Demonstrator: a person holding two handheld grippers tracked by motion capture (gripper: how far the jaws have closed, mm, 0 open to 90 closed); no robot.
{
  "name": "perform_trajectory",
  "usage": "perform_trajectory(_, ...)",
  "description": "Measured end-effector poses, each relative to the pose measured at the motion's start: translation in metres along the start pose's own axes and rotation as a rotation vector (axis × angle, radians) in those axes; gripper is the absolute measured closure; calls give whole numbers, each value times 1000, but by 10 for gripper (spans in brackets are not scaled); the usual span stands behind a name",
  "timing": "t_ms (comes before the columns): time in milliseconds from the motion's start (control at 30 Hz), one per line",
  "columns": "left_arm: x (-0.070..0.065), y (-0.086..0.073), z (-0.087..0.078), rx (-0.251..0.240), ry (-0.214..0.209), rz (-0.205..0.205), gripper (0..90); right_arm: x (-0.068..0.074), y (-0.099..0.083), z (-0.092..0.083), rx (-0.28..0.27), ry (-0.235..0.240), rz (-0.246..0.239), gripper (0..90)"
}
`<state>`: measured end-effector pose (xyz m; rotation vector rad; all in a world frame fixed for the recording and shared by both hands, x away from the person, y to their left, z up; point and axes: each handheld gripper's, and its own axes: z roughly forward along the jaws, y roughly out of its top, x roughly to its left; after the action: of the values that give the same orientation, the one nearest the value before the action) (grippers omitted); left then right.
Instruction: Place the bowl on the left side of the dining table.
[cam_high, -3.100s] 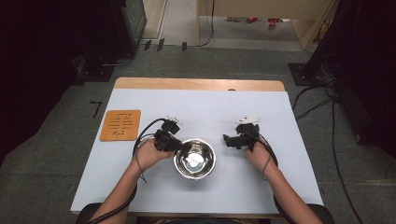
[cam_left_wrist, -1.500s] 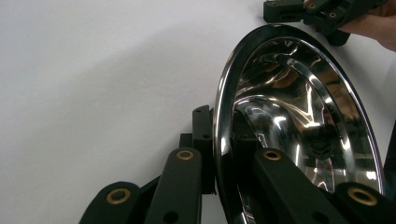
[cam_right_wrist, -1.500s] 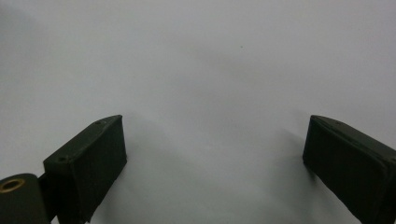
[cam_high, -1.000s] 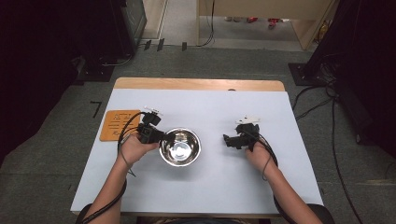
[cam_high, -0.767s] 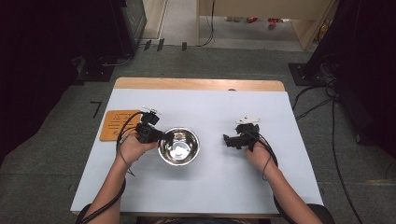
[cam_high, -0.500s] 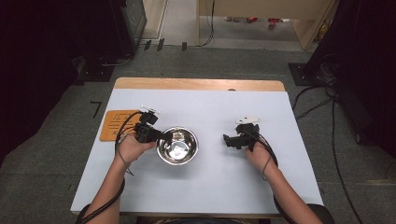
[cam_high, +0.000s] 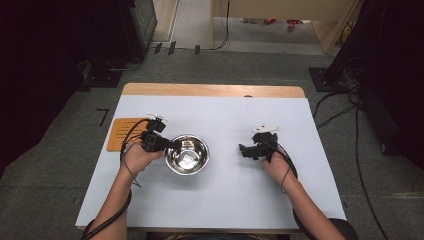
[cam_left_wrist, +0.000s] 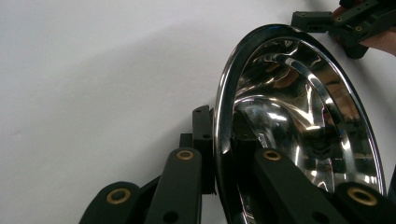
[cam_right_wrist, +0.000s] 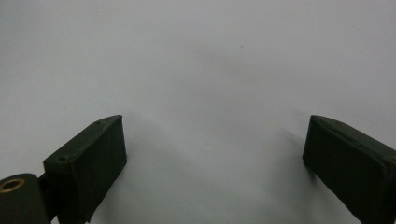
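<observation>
Left claw (cam_high: 170, 145) pinches the nine o'clock rim of a shiny metal bowl (cam_high: 187, 155) resting left of centre on the white desk (cam_high: 225, 200). Right claw (cam_high: 242, 149), at three o'clock and well apart from the bowl, gapes wide, empty.

Looks like a lab or recording studio for data capture, not a home. White table (cam_high: 220, 200) with a wooden edge strip, standing alone on grey carpeted floor (cam_high: 50, 165). Black cables (cam_high: 350, 110) trailing across the floor at right, dark equipment stands and black drapes or cabinets at both sides. Orange printed card (cam_high: 120, 134) lying on the table's left part. Handheld grippers wired with cables, worn on both hands. Pale wooden furniture at the far end.
</observation>
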<state>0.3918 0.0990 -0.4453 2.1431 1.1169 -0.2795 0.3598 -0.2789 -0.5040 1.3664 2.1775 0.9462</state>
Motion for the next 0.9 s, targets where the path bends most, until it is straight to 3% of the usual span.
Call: perform_trajectory(900,14,-3,-8,-10,20,-34,859,0,0,0,-1,0,0,57)
